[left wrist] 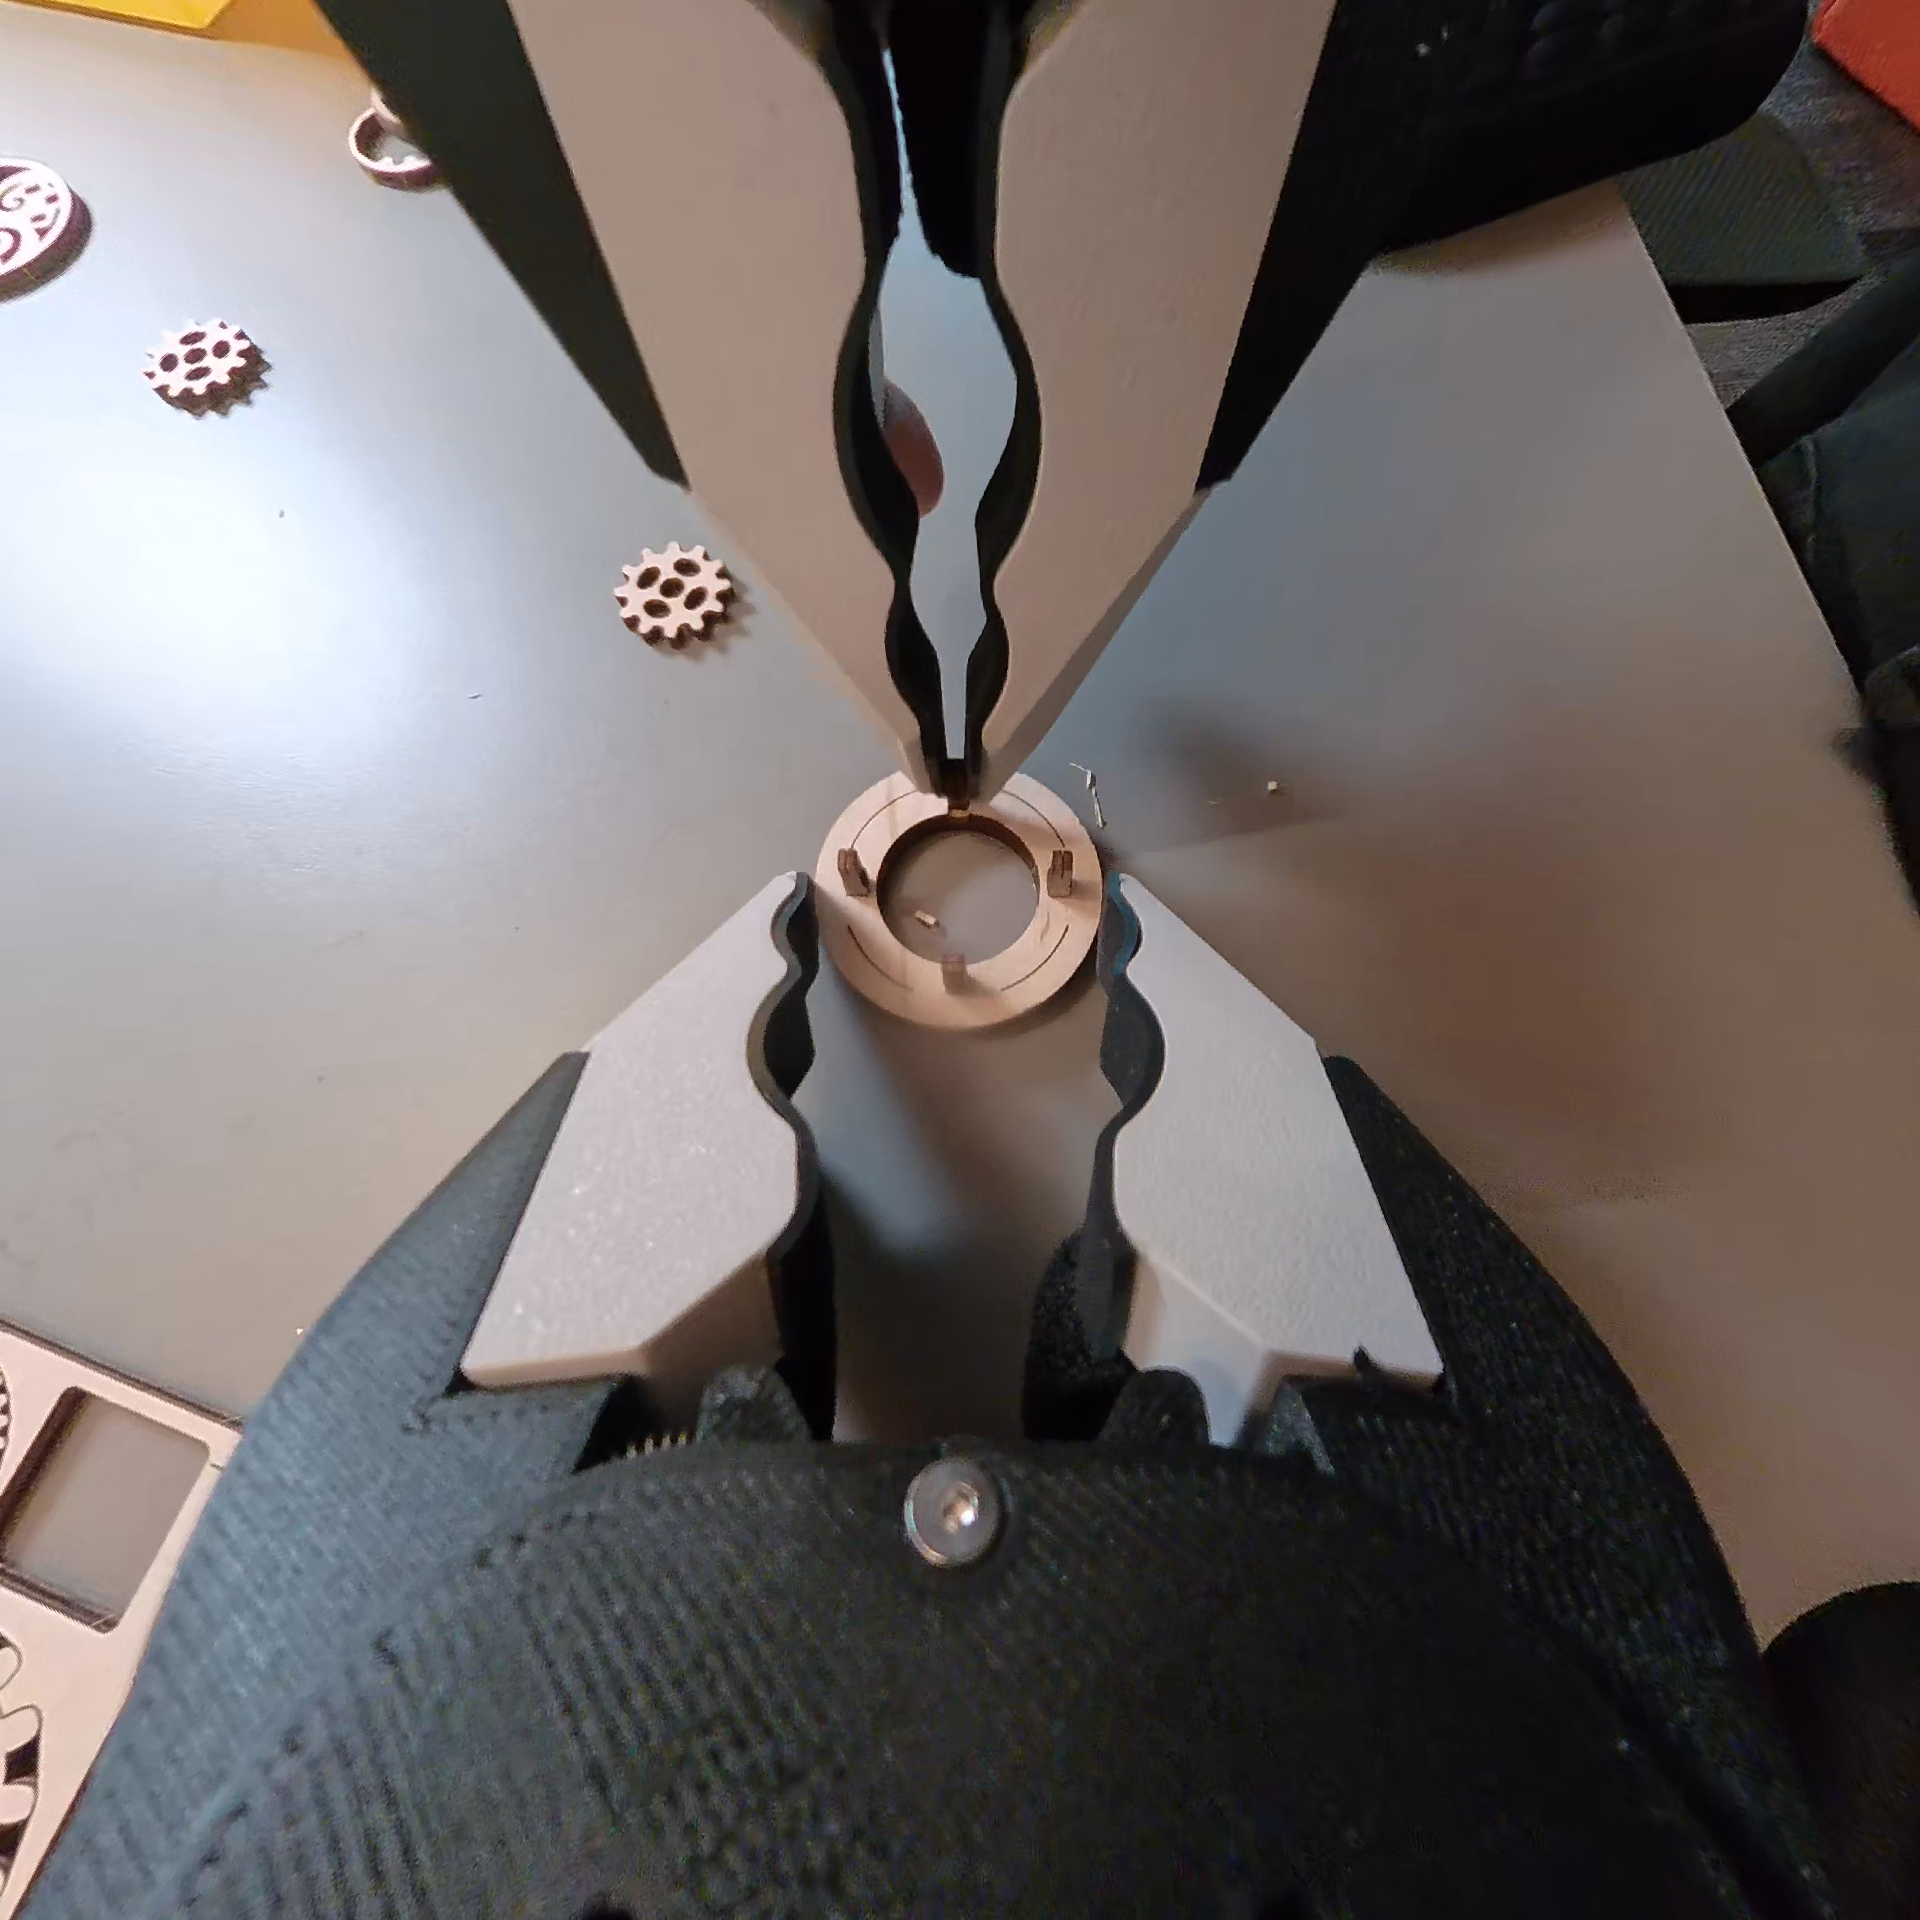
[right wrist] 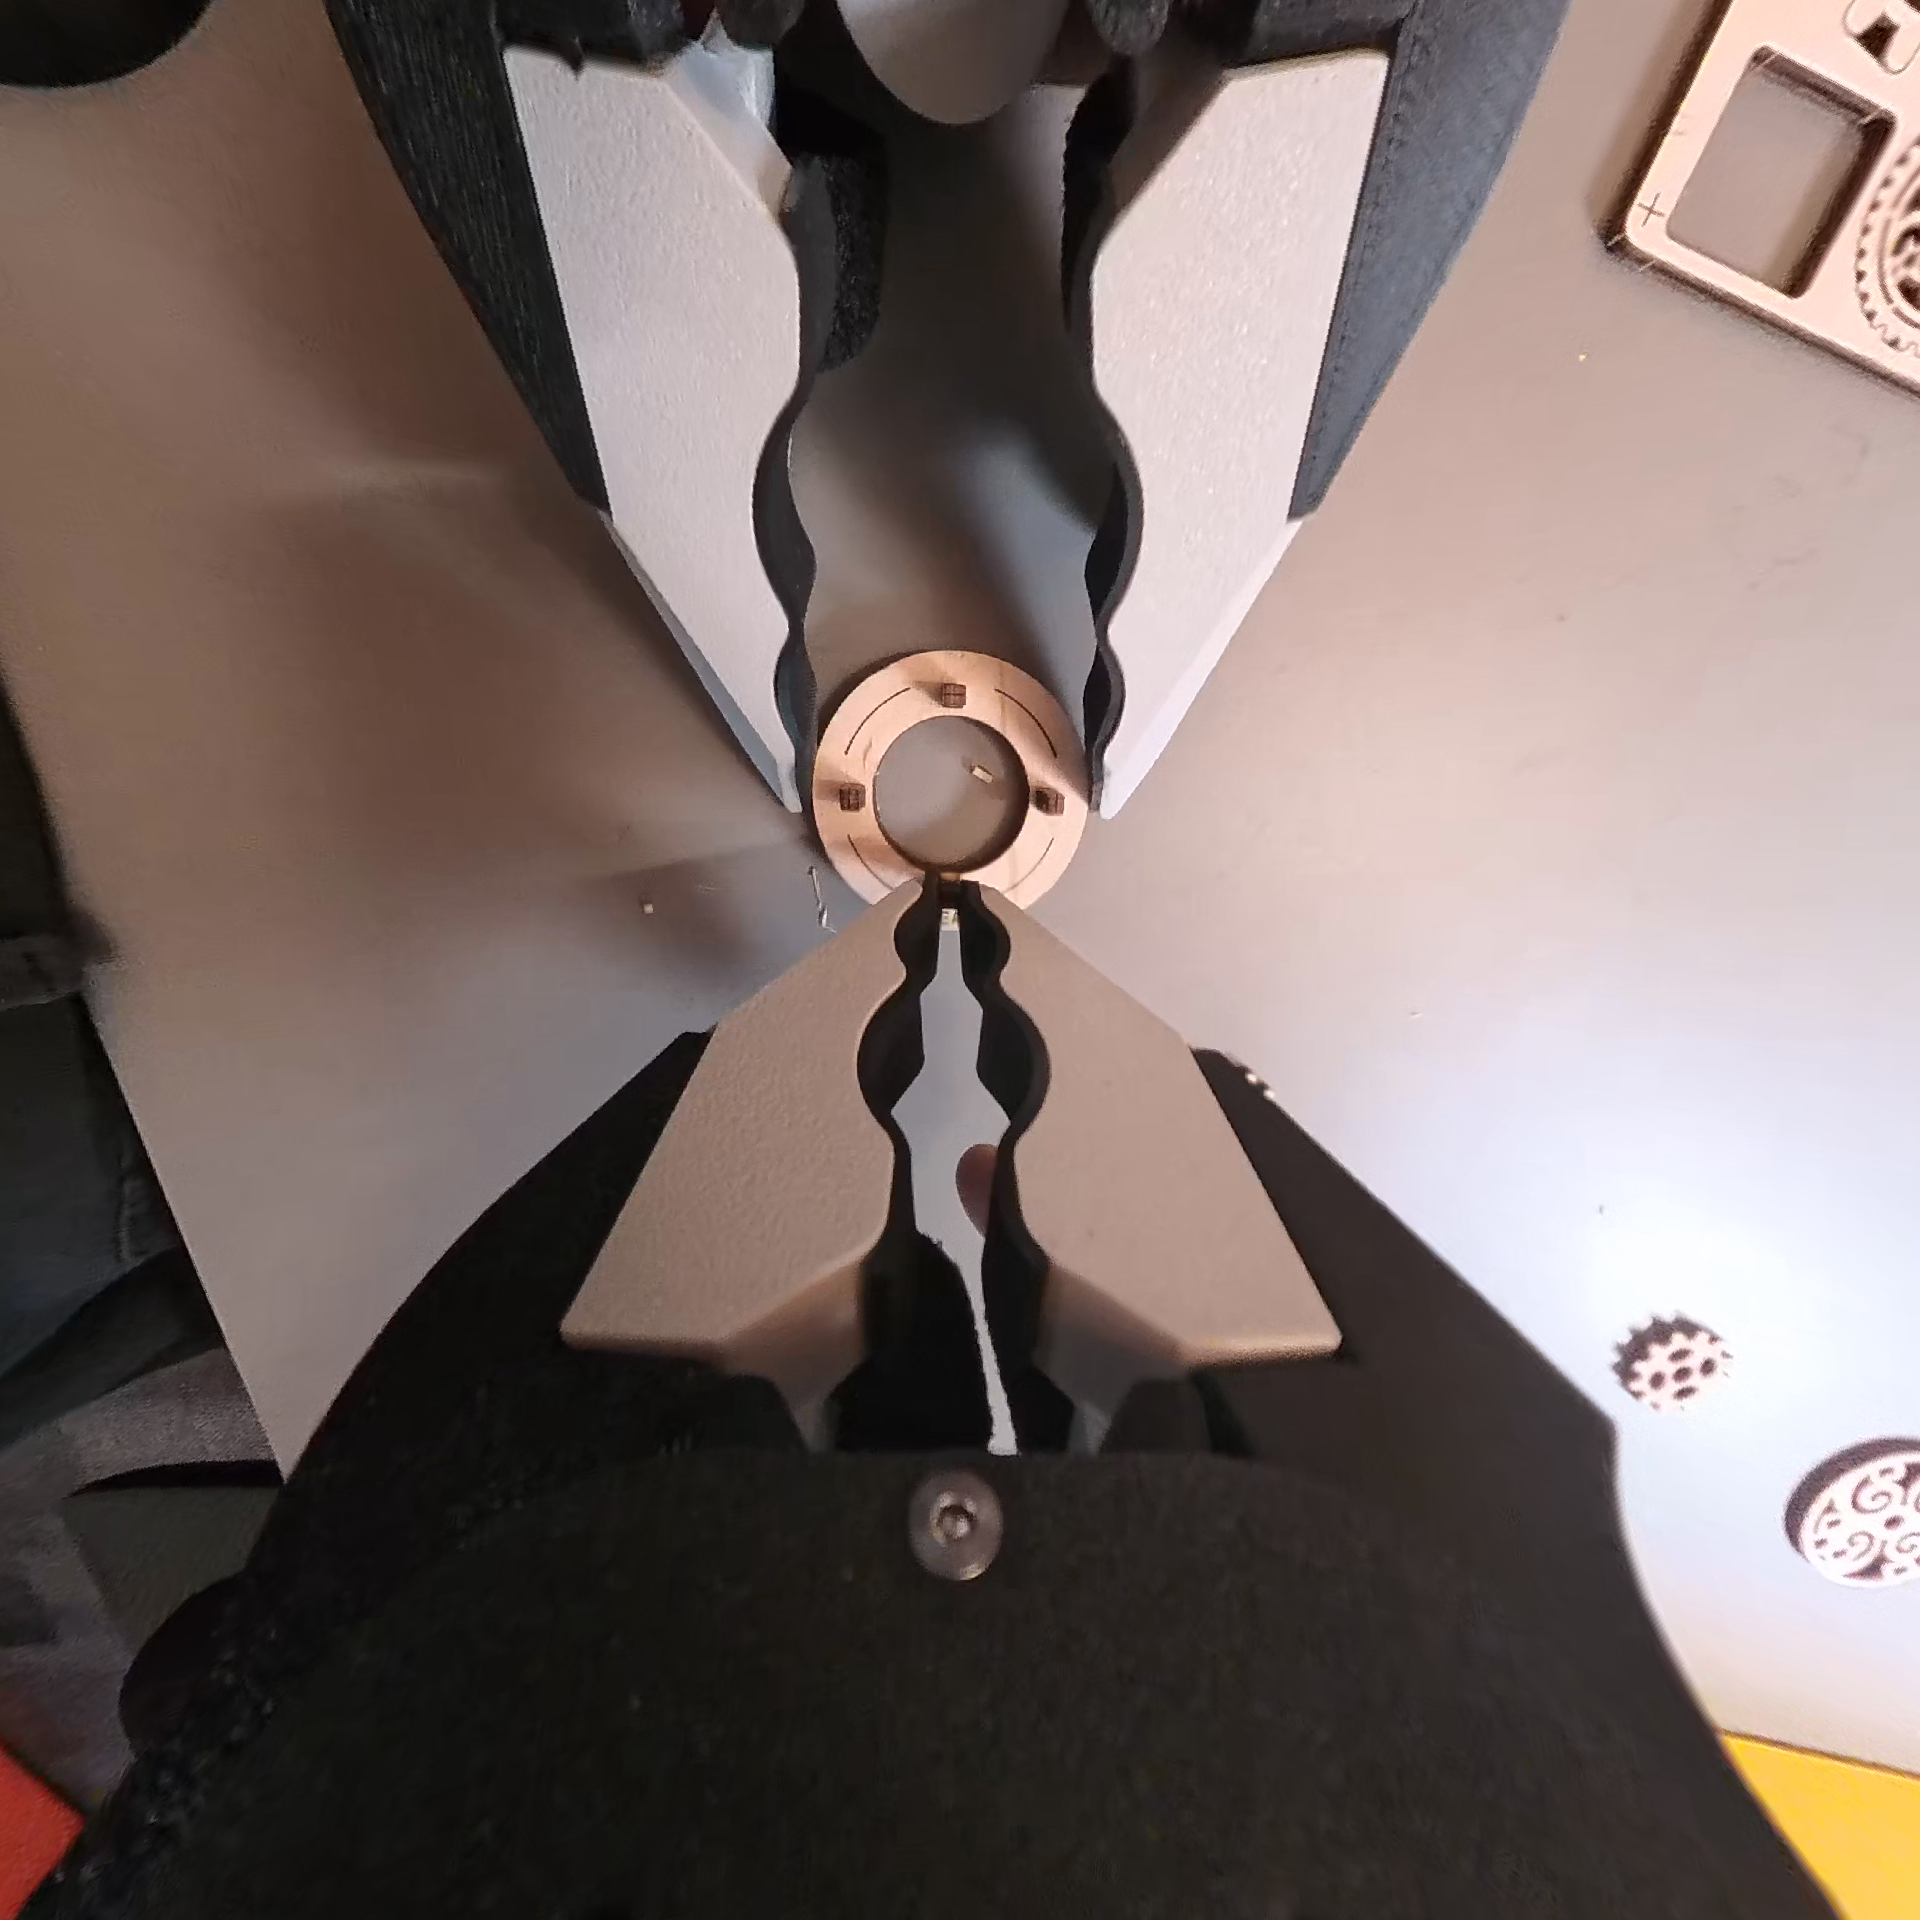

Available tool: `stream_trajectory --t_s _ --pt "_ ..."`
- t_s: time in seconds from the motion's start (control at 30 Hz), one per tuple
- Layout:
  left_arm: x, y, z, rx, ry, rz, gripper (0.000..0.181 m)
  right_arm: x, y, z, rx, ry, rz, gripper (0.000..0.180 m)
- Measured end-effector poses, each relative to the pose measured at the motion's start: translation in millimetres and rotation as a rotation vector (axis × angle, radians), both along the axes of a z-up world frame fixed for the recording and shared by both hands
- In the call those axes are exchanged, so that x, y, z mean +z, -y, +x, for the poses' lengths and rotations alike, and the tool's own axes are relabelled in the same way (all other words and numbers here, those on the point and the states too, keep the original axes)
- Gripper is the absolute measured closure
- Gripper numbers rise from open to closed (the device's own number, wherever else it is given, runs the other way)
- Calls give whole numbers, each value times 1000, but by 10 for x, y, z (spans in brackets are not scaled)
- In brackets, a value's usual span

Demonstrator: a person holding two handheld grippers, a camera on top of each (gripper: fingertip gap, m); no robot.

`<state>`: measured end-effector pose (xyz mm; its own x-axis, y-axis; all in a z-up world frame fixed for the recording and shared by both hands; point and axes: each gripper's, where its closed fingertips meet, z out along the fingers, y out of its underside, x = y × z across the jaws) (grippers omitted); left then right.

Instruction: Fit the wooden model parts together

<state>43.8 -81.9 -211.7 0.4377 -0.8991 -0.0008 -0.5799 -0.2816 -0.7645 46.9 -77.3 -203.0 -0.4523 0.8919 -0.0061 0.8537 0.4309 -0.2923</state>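
In the left wrist view, a wooden sheet [left wrist: 73, 1475] with cut-out windows lay at 8 o'clock on the grey bench [left wrist: 312, 831]. An ornamented disc [left wrist: 31, 229] sat at the 10 o'clock edge, and a small gear [left wrist: 205, 366] was near it. A second gear [left wrist: 675, 595] lay closer to the middle, well apart from the first. At 11 o'clock a purple-edged ring [left wrist: 390, 156] was half hidden behind the other tool.

The wooden ring [left wrist: 961, 904] lay flat on the bench at the centre, with three small pegs standing in it. The left claw [left wrist: 961, 894] came in from 6 o'clock with its fingers spread wide; the ring sat between the tips, and I cannot tell if they touched it. The right claw [left wrist: 958, 774] came from 12 o'clock, clenched on a tiny wooden peg [left wrist: 958, 802] at the far rim of the ring.

In the right wrist view the right claw [right wrist: 943, 899] pinched the same peg [right wrist: 948, 885] at the 6 o'clock rim of the ring [right wrist: 951, 784]. A loose wood chip [right wrist: 981, 771] lay inside the ring's hole. The left claw [right wrist: 945, 800] stood released around the ring from 12 o'clock. At 4 o'clock lay a gear [right wrist: 1673, 1361] and the disc [right wrist: 1860, 1512].
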Motion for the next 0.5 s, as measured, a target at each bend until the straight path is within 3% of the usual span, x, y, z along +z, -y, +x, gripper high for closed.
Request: stream_trajectory --t_s 0.5 --pt "-3 2 2 -3 4 -9 127 -53 7 17 17 35 10 178"
